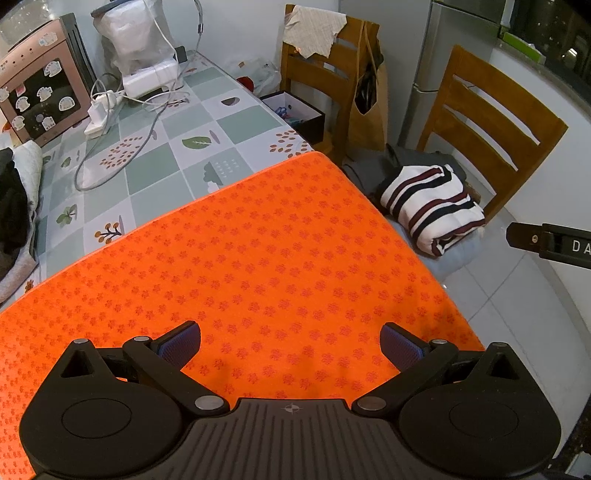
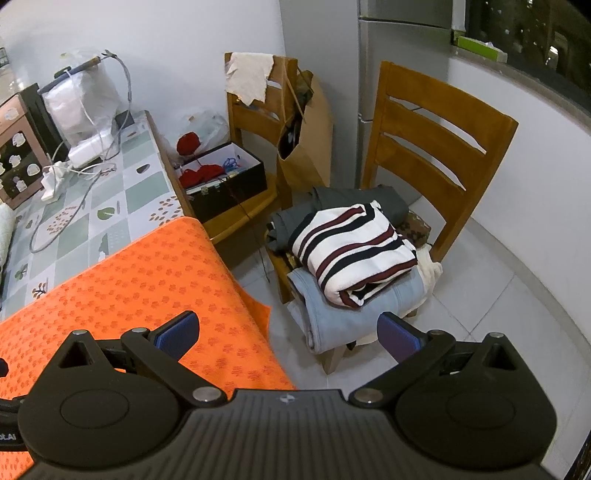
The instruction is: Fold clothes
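- Left wrist view: the left gripper (image 1: 290, 341) hangs over the orange mat (image 1: 236, 258), fingers spread wide, holding nothing.
- Right wrist view: the right gripper (image 2: 288, 330), jaws apart and empty, points toward the folded striped sweater (image 2: 354, 251) stacked on the chair (image 2: 436, 147) beside the mat.

The room is lit evenly by indoor light from overhead, bright enough that the orange mat (image 1: 258, 258) looks saturated. The window (image 2: 524, 33) is dark. Shadows are soft; a faint one falls on the mat just ahead of the left gripper (image 1: 290, 345). Both views are sharp, though the fisheye bends the walls and floor tiles (image 2: 498, 314) and blackens the corners.
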A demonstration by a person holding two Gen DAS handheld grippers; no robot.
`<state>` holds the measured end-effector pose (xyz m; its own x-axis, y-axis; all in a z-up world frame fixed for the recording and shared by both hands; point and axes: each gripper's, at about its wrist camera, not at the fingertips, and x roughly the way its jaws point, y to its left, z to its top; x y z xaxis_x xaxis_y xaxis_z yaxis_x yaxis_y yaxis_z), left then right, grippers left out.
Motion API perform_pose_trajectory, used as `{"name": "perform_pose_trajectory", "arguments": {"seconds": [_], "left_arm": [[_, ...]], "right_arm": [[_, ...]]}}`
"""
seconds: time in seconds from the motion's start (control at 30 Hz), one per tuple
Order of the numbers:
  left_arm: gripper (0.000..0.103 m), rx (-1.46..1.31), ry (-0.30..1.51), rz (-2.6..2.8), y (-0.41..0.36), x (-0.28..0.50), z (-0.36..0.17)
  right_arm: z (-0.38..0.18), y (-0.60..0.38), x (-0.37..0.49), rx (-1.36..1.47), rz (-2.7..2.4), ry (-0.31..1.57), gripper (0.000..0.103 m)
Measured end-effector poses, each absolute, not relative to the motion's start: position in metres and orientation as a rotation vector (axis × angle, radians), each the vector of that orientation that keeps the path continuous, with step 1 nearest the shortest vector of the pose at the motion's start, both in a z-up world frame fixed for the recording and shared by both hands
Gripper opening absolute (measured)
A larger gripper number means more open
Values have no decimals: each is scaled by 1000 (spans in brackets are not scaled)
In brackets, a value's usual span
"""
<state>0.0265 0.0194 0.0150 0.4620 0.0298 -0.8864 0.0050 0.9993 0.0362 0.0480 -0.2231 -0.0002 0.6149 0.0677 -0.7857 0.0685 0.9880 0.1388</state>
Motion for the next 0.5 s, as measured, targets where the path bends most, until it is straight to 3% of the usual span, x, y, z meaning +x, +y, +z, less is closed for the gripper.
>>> {"name": "perform_pose_trajectory", "arguments": {"seconds": [0.5], "left_arm": [[103, 35, 1126, 54, 19, 46, 4]], "right_arm": [[-29, -248, 92, 205, -23, 946, 103]]}}
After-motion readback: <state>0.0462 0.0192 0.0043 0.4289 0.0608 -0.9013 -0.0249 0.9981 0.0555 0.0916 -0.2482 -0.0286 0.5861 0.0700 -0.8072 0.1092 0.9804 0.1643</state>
